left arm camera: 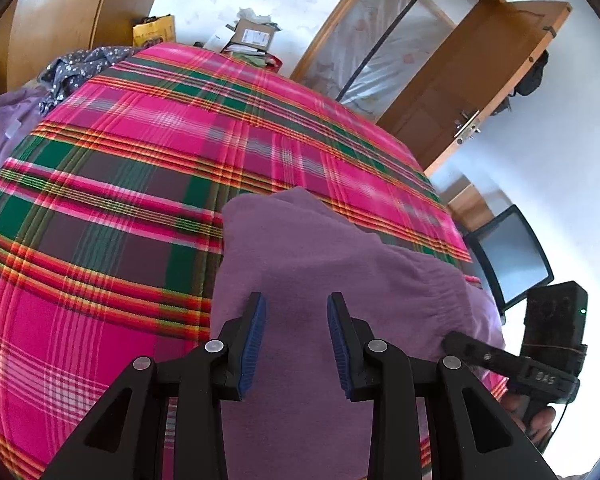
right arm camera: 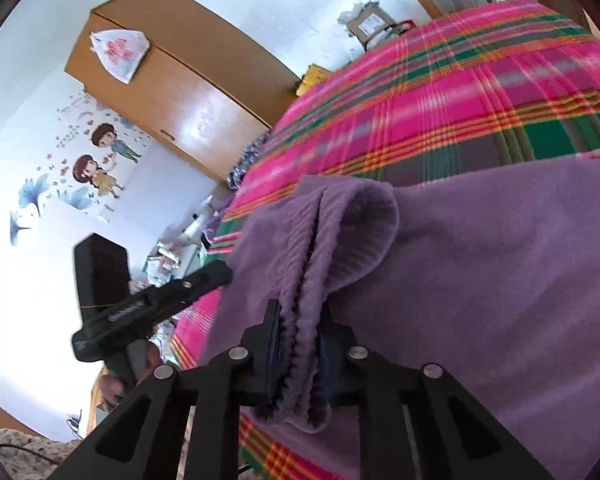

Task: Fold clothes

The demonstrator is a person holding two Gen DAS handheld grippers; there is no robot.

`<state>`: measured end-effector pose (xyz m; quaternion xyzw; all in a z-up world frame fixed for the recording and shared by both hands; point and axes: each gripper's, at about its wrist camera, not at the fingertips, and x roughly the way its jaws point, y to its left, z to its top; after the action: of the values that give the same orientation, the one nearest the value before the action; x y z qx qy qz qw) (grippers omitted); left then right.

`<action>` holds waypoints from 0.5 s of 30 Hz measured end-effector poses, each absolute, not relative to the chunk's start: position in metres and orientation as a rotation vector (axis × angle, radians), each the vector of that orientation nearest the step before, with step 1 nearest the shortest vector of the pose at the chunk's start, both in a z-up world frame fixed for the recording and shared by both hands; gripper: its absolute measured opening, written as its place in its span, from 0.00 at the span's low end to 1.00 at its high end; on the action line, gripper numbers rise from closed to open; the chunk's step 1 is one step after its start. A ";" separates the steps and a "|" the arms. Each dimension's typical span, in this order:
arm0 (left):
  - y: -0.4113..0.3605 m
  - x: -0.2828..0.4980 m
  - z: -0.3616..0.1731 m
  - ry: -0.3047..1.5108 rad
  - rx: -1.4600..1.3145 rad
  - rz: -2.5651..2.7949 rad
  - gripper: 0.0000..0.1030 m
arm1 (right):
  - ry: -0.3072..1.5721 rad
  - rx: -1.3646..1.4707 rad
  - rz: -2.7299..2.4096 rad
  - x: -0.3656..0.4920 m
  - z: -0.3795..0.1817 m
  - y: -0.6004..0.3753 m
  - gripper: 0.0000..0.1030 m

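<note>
A purple garment [left arm camera: 340,264] is spread on a bed covered by a pink, green and orange plaid blanket [left arm camera: 140,168], near the blanket's edge closest to both cameras. In the left wrist view the left gripper [left arm camera: 297,344] is held over the garment with its jaws apart; its blue pads [left arm camera: 254,344] are seen on either side of flat purple cloth, and nothing is pinched between them. To its right in the same view, the right gripper [left arm camera: 456,342] is seen from the side, reaching onto the garment's edge, with a hand [left arm camera: 536,420] partly visible behind its handle.

In the right wrist view the right gripper [right arm camera: 300,354] is closed on a bunched, ribbed edge of the purple garment [right arm camera: 480,280]; the fold of cloth is pressed between the two pads and hangs a little below them. A rounded ribbed opening of the garment is seen just above the grip. The left gripper [right arm camera: 216,274] is seen at the left of this view, its tip just beside the garment's edge.

At the far side of the bed, other clothes are piled: a dark patterned piece [left arm camera: 84,68] and a lilac one [left arm camera: 4,132]. A wooden wardrobe [right arm camera: 180,92] is seen against the wall, and cardboard boxes [left arm camera: 252,36] are seen beyond the bed.
</note>
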<state>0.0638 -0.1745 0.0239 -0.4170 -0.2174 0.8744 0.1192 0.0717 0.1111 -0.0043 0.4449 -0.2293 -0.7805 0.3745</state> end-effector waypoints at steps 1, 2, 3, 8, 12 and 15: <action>-0.174 0.064 0.023 -0.636 -1.221 2.557 0.32 | -0.588 1.142 -2.007 0.073 -0.002 0.116 0.16; -0.174 0.064 0.023 -0.637 -1.222 2.557 0.32 | -0.589 1.148 -2.016 0.074 -0.002 0.118 0.16; -0.174 0.063 0.022 -0.638 -1.224 2.557 0.32 | -0.591 1.147 -2.029 0.074 -0.002 0.121 0.16; -0.172 0.061 0.014 -0.637 -1.273 2.550 0.32 | -0.599 1.236 -2.070 0.071 -0.022 0.128 0.17; -0.171 0.061 0.010 -0.609 -1.295 2.562 0.32 | -0.596 1.245 -2.083 0.069 -0.029 0.130 0.17; -0.168 0.058 0.007 -0.579 -1.329 2.565 0.32 | -0.534 1.262 -2.125 0.069 -0.030 0.127 0.21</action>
<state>0.0578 -0.1683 0.0069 -0.4490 -0.1955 0.8664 0.0973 0.0691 0.1269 -0.0295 0.4757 -0.2014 -0.8013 0.3017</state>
